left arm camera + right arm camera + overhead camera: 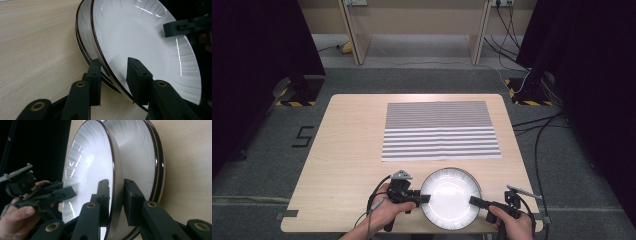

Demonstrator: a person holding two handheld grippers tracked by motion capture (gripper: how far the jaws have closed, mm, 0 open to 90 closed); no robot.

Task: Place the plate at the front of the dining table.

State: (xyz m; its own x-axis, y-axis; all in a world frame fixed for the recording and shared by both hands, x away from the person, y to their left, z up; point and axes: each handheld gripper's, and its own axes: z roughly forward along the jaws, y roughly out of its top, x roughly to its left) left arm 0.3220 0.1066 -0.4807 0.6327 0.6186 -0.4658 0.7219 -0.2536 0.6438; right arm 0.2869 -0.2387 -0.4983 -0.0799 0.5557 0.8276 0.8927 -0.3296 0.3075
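- The top white bowl of a stack by the table's near edge was straddled at its rim.
- The left gripper and right gripper were placed on opposite sides, jaws apart, likely for a level lift.

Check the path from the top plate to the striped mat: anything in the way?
Nothing visible blocks it. The top plate sits on a stack at the table's near edge, both grippers' fingers straddling its rim, left gripper, right gripper. Bare table lies between it and the striped mat, which has nothing on it.
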